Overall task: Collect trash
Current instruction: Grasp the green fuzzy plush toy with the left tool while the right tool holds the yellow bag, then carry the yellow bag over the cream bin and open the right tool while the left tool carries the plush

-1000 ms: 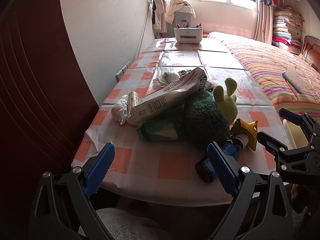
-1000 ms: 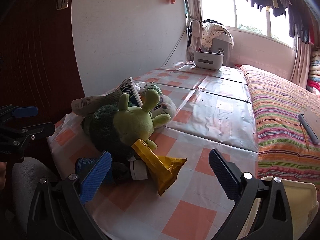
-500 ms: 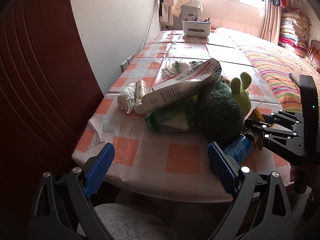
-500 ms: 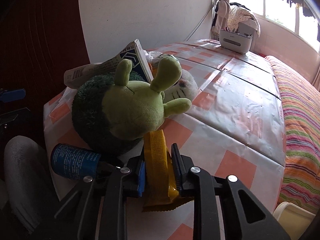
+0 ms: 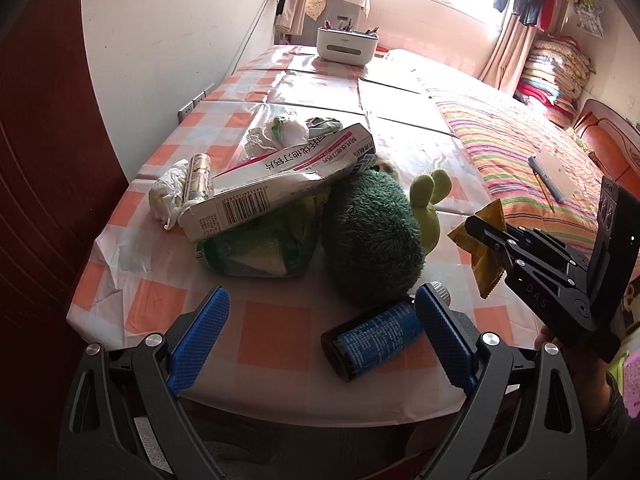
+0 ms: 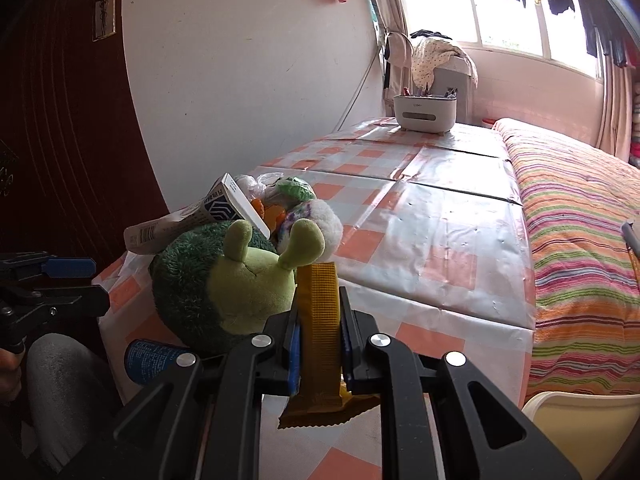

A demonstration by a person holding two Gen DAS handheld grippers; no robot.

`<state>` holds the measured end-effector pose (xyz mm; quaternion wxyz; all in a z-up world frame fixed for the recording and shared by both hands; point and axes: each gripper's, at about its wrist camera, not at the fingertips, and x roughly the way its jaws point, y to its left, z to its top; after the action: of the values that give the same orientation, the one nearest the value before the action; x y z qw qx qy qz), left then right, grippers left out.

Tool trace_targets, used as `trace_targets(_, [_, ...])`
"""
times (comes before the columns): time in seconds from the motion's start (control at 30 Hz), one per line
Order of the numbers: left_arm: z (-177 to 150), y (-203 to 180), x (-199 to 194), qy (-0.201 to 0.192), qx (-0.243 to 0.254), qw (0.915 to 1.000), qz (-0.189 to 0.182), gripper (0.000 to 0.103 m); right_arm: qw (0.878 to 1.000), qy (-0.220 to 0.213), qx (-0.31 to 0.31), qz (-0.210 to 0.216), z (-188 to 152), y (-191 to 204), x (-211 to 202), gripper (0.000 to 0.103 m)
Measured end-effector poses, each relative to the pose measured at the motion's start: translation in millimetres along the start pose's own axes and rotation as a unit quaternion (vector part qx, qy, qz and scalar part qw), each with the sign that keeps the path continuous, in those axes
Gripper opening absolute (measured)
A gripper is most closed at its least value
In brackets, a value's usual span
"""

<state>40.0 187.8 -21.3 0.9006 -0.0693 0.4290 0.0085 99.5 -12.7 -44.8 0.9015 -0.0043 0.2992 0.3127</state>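
Note:
My right gripper point(image 6: 319, 322) is shut on a yellow snack wrapper point(image 6: 320, 312) and holds it above the table's near edge; it also shows in the left wrist view point(image 5: 486, 236), with the wrapper point(image 5: 486, 258). My left gripper point(image 5: 320, 336) is open and empty over the table's front edge, near a dark bottle with a blue label point(image 5: 376, 340). A crushed medicine box point(image 5: 276, 188), crumpled white paper point(image 5: 168, 196), a small tube point(image 5: 197, 176) and a green plastic bag point(image 5: 260, 248) lie around a green plush toy point(image 5: 376, 236).
A checked tablecloth covers the table point(image 5: 276, 336). A white organiser box point(image 5: 346, 44) stands at the far end. A striped bed point(image 5: 520, 152) runs along the right. A cream bin rim point(image 6: 580, 420) is at lower right. A wall and dark door are on the left.
My right gripper closed on the yellow wrapper and lifted it off the table, away from the plush toy. My left gripper rose and moved closer over the table edge, still open.

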Motion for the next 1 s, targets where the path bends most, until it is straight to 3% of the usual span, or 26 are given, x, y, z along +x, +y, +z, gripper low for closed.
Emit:
trace_targets(0.13, [16.8,-24.8,19.2,0.012,0.024,0.9994,-0.021,0.092,1.000,-0.022,0.006,-0.006,2.7,-3.4,-13.6,0.015])
trace_targets(0.33, [32.7,-40.3,53.6,0.039,0.028,0.9989,-0.002,0.092,0.999,-0.041,0.028,-0.001,4.5,-13.0,-30.0,0.015])
trace_targets(0.4, [35.7,-36.4,61.7,0.044,0.003,0.9990,0.002,0.080,0.998,-0.049,0.034,0.003,6.1,-14.4,-35.9,0.015])
trace_targets(0.43, [36.6,-35.3,66.0,0.053,-0.004,0.9986,0.003,0.065,0.998,-0.055,0.035,0.002,6.9,-14.4,-39.3,0.015])
trace_targets(0.67, [37.3,-37.7,63.8,0.032,-0.002,0.9994,0.010,0.054,0.996,-0.077,0.051,-0.001,9.3,-19.8,-51.4,0.015])
trace_targets(1.0, [40.5,-57.6,45.5,-0.021,0.019,0.9994,0.022,0.050,0.991,-0.113,0.064,-0.033,8.6,-30.4,-73.1,0.015])
